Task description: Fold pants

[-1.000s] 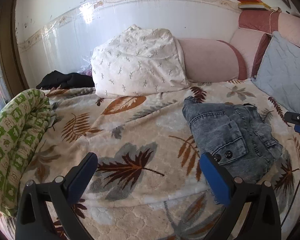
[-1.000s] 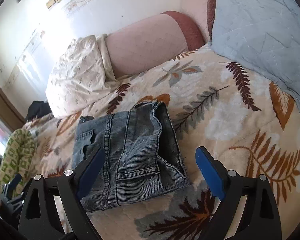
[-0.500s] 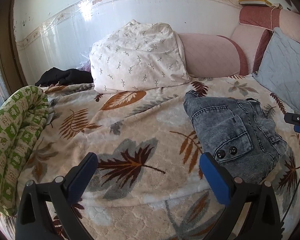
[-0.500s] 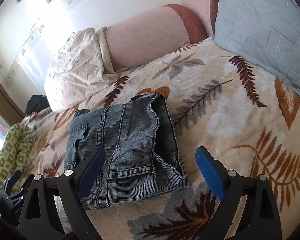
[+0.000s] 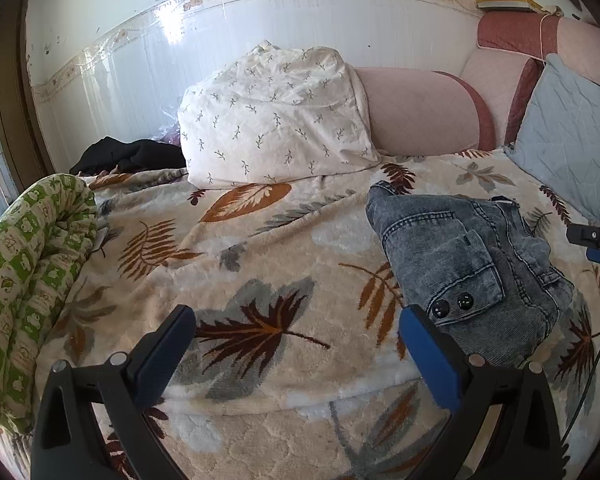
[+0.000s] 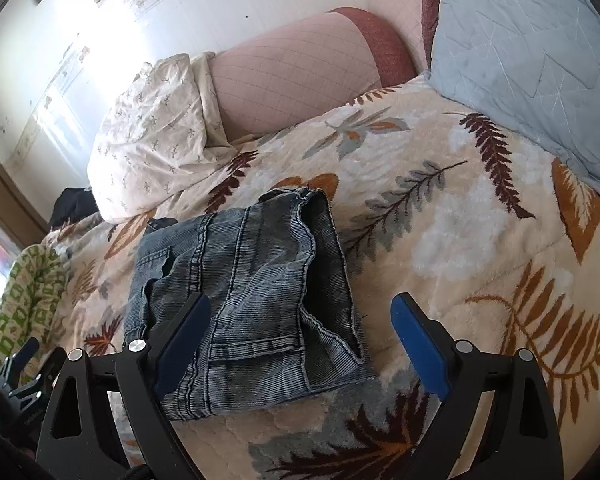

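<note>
I see the folded denim pants [image 6: 244, 304] lying in a compact stack on the leaf-print blanket [image 6: 460, 216], at about 11 o'clock from my right gripper [image 6: 300, 340], whose jaws are spread wide and empty above the stack's near edge. My left gripper [image 5: 298, 350] is also spread, empty, with the pants [image 5: 472, 272] at 2 o'clock. A white sprig-print pillow [image 5: 276, 120] sits at 12 o'clock; a green patterned quilt [image 5: 24, 276] at 9.

**Hidden and cut off**

The black garment [image 5: 132, 156] at far left is partly hidden behind the white pillow [image 5: 276, 116]. The grey-blue cushion [image 5: 572, 140] runs off the right edge. The folded pants [image 6: 244, 300] lie partly behind the right gripper's left finger.
</note>
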`<act>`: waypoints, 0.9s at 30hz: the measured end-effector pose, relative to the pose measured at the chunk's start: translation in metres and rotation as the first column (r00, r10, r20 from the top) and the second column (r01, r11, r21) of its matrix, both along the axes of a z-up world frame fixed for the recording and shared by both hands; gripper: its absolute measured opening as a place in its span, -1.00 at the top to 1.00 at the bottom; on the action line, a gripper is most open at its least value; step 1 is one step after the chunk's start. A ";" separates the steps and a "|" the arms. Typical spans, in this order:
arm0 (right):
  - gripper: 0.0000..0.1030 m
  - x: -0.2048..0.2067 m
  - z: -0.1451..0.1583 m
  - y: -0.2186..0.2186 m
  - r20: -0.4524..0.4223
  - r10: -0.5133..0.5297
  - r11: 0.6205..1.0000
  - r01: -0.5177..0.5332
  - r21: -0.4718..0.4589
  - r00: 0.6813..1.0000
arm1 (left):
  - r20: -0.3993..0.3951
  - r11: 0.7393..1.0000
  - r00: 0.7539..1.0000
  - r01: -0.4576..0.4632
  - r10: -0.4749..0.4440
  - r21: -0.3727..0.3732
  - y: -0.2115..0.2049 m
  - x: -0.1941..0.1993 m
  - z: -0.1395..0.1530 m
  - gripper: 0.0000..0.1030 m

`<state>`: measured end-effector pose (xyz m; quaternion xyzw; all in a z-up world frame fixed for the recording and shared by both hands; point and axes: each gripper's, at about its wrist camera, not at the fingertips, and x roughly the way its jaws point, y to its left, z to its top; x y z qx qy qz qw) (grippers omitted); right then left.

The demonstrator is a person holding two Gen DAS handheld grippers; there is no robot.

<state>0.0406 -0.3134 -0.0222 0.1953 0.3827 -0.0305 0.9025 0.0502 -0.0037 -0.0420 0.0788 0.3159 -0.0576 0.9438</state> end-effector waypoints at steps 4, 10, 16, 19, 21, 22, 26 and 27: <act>-0.79 0.003 -0.001 -0.013 0.006 -0.010 1.000 0.010 0.029 1.000 | -0.023 0.999 0.999 0.032 -0.033 -0.028 -0.001 0.004 -0.002 -1.00; -0.79 0.013 -0.007 -0.045 0.007 -0.053 0.987 0.052 0.151 0.999 | -0.087 0.981 0.991 0.084 -0.100 -0.173 -0.006 0.026 0.003 -1.00; -0.79 0.035 -0.023 -0.057 -0.031 -0.020 0.964 0.027 0.264 0.999 | -0.170 0.967 0.971 0.129 -0.168 -0.219 -0.032 0.055 -0.006 -1.00; -0.79 0.046 -0.031 -0.059 -0.063 -0.010 0.963 0.026 0.270 0.998 | -0.216 0.953 0.954 0.148 -0.208 -0.264 -0.040 0.060 -0.019 -1.00; -0.79 0.054 -0.038 -0.062 -0.085 -0.001 0.956 0.026 0.294 0.996 | -0.221 0.948 0.946 0.176 -0.238 -0.267 -0.047 0.061 -0.024 -1.00; -0.79 0.058 -0.042 -0.062 -0.096 0.007 0.949 0.024 0.314 0.995 | -0.220 0.945 0.942 0.194 -0.255 -0.264 -0.051 0.061 -0.025 -1.00; -0.79 0.066 -0.052 -0.059 -0.138 0.046 0.935 0.006 0.354 0.989 | -0.215 0.922 0.925 0.244 -0.315 -0.302 -0.058 0.065 -0.030 -1.00; -0.79 0.068 -0.053 -0.057 -0.150 0.053 0.937 0.003 0.349 0.987 | -0.218 0.916 0.920 0.250 -0.326 -0.314 -0.060 0.067 -0.032 -1.00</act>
